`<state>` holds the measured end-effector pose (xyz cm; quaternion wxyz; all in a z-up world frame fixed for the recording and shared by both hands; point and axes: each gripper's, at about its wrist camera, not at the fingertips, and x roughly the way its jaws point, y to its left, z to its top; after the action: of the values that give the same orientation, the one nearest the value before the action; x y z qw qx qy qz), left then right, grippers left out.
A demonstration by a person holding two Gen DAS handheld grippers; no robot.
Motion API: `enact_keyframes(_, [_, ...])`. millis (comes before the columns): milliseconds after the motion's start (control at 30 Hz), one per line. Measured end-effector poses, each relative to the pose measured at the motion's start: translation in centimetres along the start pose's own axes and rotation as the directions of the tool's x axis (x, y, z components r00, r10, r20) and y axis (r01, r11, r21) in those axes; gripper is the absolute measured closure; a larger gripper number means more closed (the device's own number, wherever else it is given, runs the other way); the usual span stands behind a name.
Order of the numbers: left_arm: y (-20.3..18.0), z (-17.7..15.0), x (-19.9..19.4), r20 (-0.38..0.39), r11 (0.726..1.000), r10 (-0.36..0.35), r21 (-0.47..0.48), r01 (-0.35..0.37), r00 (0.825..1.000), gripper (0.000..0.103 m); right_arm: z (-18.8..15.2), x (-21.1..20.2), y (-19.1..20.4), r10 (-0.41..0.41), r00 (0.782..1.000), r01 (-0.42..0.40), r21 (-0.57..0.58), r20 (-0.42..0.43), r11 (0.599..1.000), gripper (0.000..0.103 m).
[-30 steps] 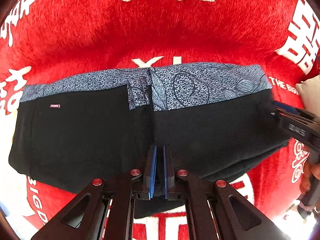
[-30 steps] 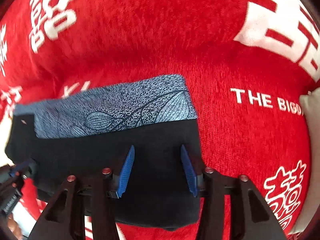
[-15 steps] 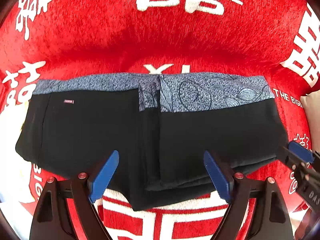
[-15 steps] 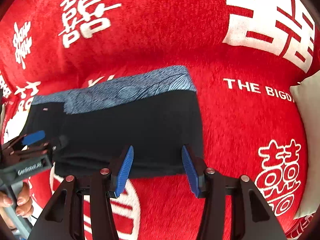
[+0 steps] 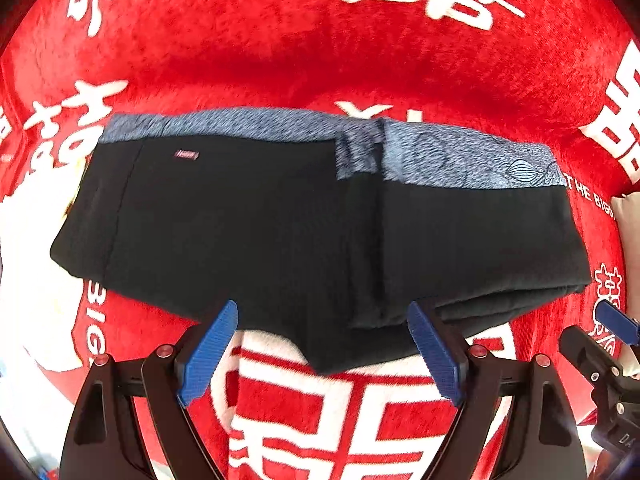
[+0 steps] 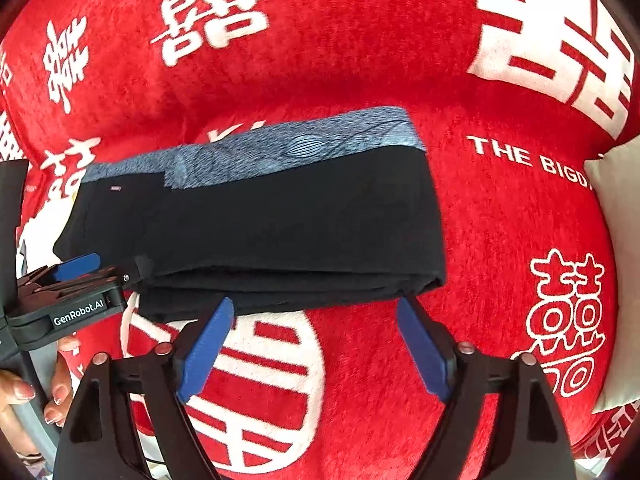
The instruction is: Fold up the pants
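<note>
Black pants (image 5: 280, 232) with a blue-grey patterned waistband lie folded in a flat stack on the red blanket; they also show in the right wrist view (image 6: 280, 216). My left gripper (image 5: 324, 350) is open and empty, hovering just in front of the stack's near edge. My right gripper (image 6: 316, 344) is open and empty, just in front of the stack's right half. The left gripper also shows at the left of the right wrist view (image 6: 80, 280), beside the stack's left end. The right gripper shows at the right edge of the left wrist view (image 5: 608, 352).
The red blanket (image 6: 400, 60) with white characters and lettering covers the whole surface. A white cushion (image 6: 620, 240) lies at the right edge. The person's hand (image 6: 24, 396) holds the left gripper's handle at lower left.
My left gripper has opened, let go of the pants' near edge and pulled back. My right gripper has opened wider and drawn back off the stack, which now lies flat.
</note>
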<state>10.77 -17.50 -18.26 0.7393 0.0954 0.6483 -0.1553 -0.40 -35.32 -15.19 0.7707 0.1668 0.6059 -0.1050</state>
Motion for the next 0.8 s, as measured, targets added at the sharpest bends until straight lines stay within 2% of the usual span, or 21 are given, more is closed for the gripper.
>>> enact_keyframes(233, [4.9,-1.2,-0.3,-0.009,0.997,0.011,-0.077,-0.011,1.000,0.016,0.3,0.6,5.2,-0.021,0.999,0.017,-0.113,-0.035,0.993,0.016])
enact_keyframes(500, [11.6,-2.2,-0.7,-0.016,0.982,0.051,-0.182,-0.053,0.999,0.016,1.1,1.8,11.7,-0.046,0.997,0.027,-0.257,-0.066,0.966,0.016])
enact_keyframes(800, [16.6,-2.3,-0.4,-0.004,0.953,0.025,-0.301,-0.026,1.000,0.016,1.7,3.0,16.0,-0.074,0.994,0.039,-0.358,-0.084,0.933,0.016])
